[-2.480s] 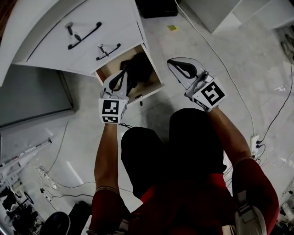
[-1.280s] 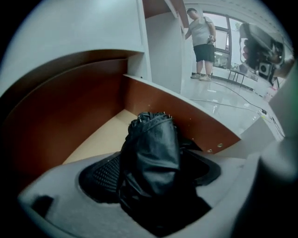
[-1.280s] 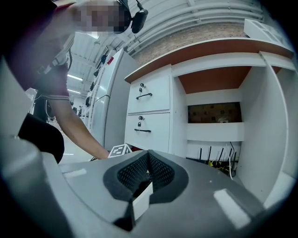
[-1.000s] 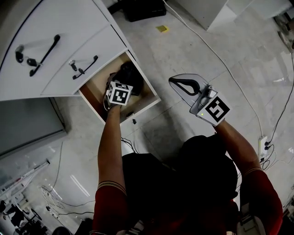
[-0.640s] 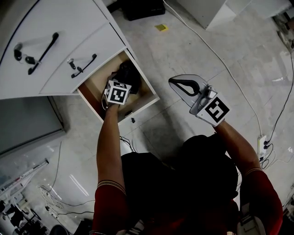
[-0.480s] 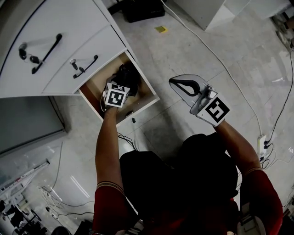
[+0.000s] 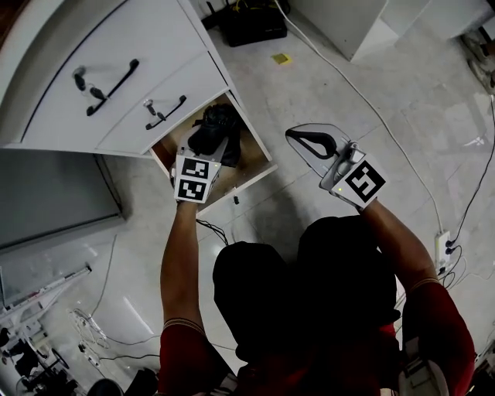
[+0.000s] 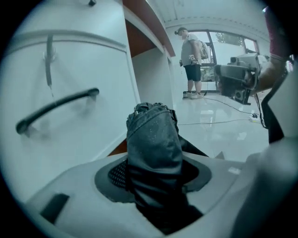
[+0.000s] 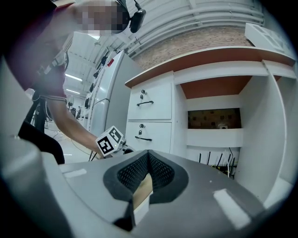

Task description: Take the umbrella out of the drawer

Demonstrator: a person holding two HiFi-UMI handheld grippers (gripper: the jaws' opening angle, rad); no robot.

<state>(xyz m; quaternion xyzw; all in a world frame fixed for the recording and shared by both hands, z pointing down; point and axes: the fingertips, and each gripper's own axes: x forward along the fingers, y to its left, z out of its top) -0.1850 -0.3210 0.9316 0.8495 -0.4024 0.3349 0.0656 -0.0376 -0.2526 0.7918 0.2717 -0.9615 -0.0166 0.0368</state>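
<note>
The folded dark umbrella (image 7: 215, 130) is clamped between the jaws of my left gripper (image 7: 219, 148), which is shut on it. It hangs just above the open bottom drawer (image 7: 261, 164). In the left gripper view the umbrella (image 8: 153, 139) stands up between the pads (image 8: 118, 174), in front of a white drawer front. My right gripper (image 7: 298, 136) hovers over the floor to the right of the drawer, shut and with nothing in it. Its pads (image 9: 132, 173) meet at the tip, and the left gripper's marker cube (image 9: 110, 141) shows beyond them.
Above the open drawer, the white cabinet has two shut drawers with black handles (image 7: 112, 76) (image 7: 164, 112). A black box (image 7: 251, 23), a yellow scrap (image 7: 281, 58), a long cable (image 7: 371, 100) and a power strip (image 7: 428, 241) lie on the floor. A person (image 8: 191, 60) stands far off.
My left gripper was down inside the drawer at the umbrella. It has since come up and back with the umbrella in its jaws. The right gripper has hardly moved.
</note>
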